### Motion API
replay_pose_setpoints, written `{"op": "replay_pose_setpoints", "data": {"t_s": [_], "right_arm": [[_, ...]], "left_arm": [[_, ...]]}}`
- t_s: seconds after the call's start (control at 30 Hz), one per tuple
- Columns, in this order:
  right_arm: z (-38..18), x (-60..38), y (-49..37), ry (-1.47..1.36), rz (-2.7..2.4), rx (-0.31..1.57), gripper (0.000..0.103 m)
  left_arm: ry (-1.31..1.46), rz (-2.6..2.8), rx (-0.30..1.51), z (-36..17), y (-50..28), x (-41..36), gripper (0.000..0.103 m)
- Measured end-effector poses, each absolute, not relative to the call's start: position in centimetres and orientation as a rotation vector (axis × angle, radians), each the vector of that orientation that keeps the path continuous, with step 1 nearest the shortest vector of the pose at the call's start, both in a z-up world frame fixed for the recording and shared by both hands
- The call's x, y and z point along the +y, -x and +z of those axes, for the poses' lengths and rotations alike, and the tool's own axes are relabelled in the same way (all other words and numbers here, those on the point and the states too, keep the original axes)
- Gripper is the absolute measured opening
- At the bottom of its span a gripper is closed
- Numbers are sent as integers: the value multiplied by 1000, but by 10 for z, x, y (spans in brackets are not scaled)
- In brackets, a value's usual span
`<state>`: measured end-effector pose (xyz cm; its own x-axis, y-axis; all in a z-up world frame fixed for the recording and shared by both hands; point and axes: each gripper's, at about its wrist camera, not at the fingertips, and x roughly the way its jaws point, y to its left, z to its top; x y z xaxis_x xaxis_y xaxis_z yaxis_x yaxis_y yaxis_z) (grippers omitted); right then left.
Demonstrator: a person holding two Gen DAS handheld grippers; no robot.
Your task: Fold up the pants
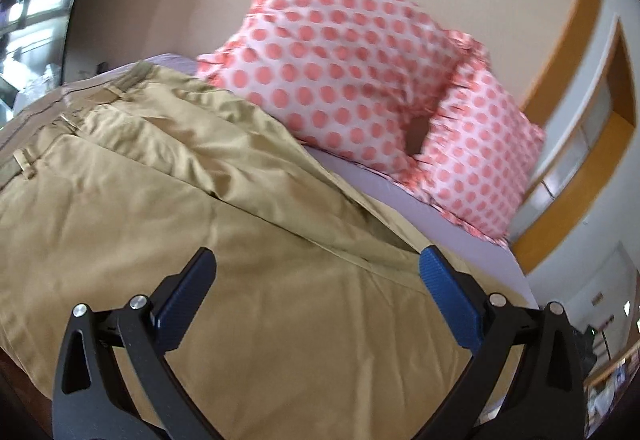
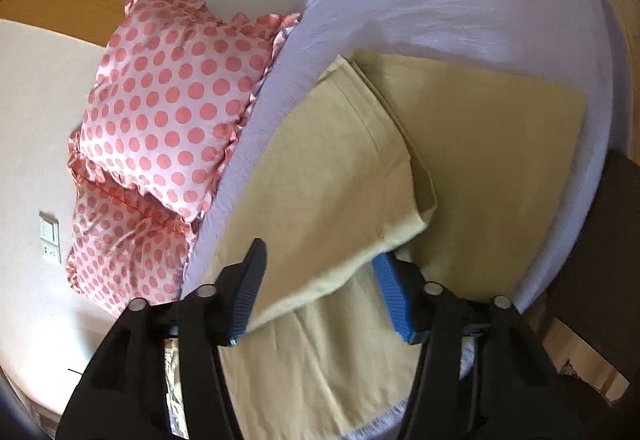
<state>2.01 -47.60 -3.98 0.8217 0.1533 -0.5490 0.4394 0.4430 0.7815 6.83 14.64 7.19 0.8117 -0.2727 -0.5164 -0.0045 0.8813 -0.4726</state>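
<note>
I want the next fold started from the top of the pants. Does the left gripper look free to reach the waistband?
Probably yes. The left gripper hangs open above the khaki pants, and only flat fabric lies between it and the waistband. The polka-dot pillows sit off to one side.

Two polka-dot pillows [image 2: 160, 112] wall off the bed's head side, tan pants [image 2: 480, 160] cover the middle, and only a lilac sheet [image 2: 460, 8] strip at the foot lies bare.
</note>
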Motion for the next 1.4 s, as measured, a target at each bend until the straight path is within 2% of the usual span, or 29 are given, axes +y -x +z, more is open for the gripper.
{"op": "replay_pose_setpoints", "data": {"t_s": [0.07,0.1,0.27,0.37,0.57,0.6,0.7,0.8,0.9,1.0,1.17,1.4], "right_arm": [[-40,-479,-24,-1092,-216,585,10],[-41,-482,-27,-1082,-207,573,2],[-23,-502,2,-1062,-186,380,1],[-17,-503,5,-1034,-188,366,1],[-29,-511,-2,-1061,-175,378,1],[-30,-510,-2,-1061,-176,380,1],[-32,-512,-6,-1067,-174,384,1],[-27,-514,-4,-1067,-159,370,1],[-16,-517,7,-1032,-175,332,1],[-15,-522,20,-1031,-203,327,1],[-30,-527,38,-1047,-253,362,2],[-51,-532,46,-1042,-318,450,4]], "left_arm": [[476,-121,644,76,-87,153,101],[483,-118,653,77,-95,156,101],[574,-44,749,73,-159,181,101],[592,46,810,65,-200,193,100],[621,149,877,50,-264,208,86],[625,153,884,49,-273,210,76],[686,111,903,39,-294,222,5],[698,76,840,49,-263,227,4],[644,10,723,79,-176,231,4],[641,-1,675,85,-96,238,5],[703,41,729,41,9,242,5],[756,50,743,6,41,244,6]]}}
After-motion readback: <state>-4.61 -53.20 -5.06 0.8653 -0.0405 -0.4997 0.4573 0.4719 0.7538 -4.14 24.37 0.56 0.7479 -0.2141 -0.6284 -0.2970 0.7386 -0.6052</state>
